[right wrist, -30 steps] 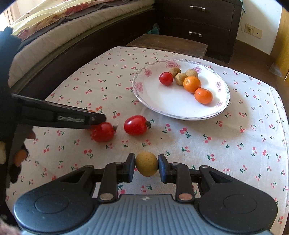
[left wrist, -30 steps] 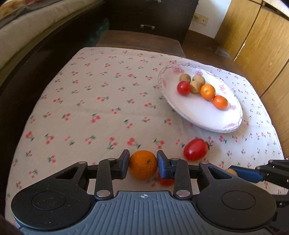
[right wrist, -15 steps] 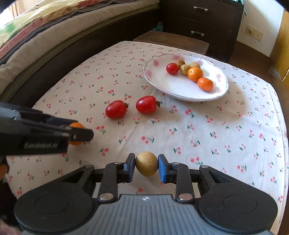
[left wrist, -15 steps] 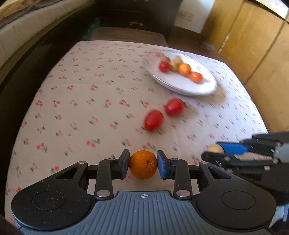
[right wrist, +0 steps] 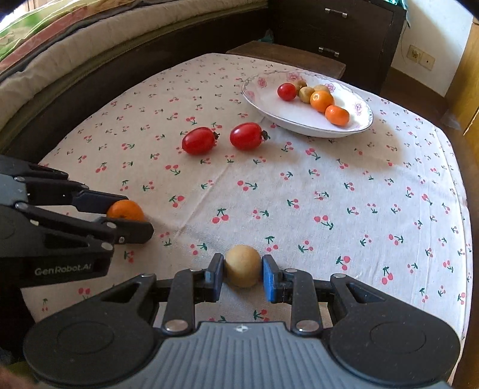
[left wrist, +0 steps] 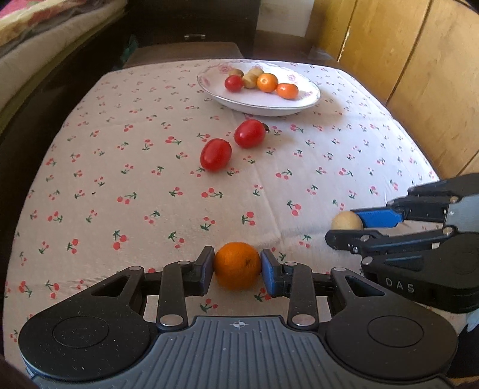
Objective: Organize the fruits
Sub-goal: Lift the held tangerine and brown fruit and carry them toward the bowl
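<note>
Here, an orange (left wrist: 237,265) is pinched between the blue pads of the left tongs (left wrist: 237,270), held just above the near part of the tabletop (left wrist: 149,185), which is covered by a cherry-print cloth. A small tan round fruit (right wrist: 242,265) is pinched in the same way by the right tongs (right wrist: 243,273), level with the left ones and to their right; from the left wrist view this fruit is partly hidden behind the upper pad.

Toward the middle of the tabletop, 2 red oval tomatoes are seen side by side, close but apart: the nearer tomato (left wrist: 215,154) lies to the left and the farther tomato (left wrist: 249,133) sits just in front of the plate (left wrist: 308,100).

The white oval plate, with pink flowers on its rim, is placed at the far end of the tabletop. On it a round red tomato (left wrist: 233,83), 3 small brownish fruits (left wrist: 250,80) and 2 small oranges (left wrist: 287,90) are clustered in a line, each touching or nearly touching its neighbour.

A bed (right wrist: 74,45) is seen along the left side, a dark drawer unit (right wrist: 335,27) beyond the far edge, and wooden panels (left wrist: 404,59) at the right.
</note>
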The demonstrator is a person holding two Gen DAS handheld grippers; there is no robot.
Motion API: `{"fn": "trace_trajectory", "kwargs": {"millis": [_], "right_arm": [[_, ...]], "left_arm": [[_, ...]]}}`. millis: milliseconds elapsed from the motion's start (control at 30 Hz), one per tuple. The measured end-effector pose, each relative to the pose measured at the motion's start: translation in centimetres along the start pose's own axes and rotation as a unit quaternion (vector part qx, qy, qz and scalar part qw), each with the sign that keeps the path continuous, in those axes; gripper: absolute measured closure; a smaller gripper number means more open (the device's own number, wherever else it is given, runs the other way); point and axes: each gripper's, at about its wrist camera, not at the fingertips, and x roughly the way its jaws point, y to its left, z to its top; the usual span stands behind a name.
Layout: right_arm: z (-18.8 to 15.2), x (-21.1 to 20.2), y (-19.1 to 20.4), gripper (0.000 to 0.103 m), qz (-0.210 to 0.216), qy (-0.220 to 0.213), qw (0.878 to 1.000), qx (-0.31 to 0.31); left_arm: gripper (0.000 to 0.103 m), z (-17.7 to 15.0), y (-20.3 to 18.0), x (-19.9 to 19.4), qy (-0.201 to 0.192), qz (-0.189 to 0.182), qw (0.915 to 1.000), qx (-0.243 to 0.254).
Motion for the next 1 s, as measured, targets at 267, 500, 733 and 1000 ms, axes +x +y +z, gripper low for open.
{"fn": "trace_trajectory", "kwargs": {"millis": [267,500,733,1000], "right_arm": [[-0.4,-0.3,-0.1,0.073,0.002,-0.001,1.0,0.002],[-0.9,-0.7,0.0,0.074,-0.005,0.0,1.0,0.009],[-1.2,-1.0,0.3,0.078,-0.009,0.003,1.0,0.011],[-1.4,-1.8,0.4,0.079,-0.01,-0.002,1.0,0.013]], "left_arm": [[0.05,-0.7,-0.9,-0.1,-0.01,0.012,0.9996,0.022],[0.055,-1.1,-1.2,-0.2,-0.011,0.025,0.9994,0.02],[0.062,-1.2,-1.5,-0.5,-0.009,0.03,0.9994,0.018],[0.063,-1.0,-2.7,-0.8,-0.009,0.029,0.9993,0.023]]}}
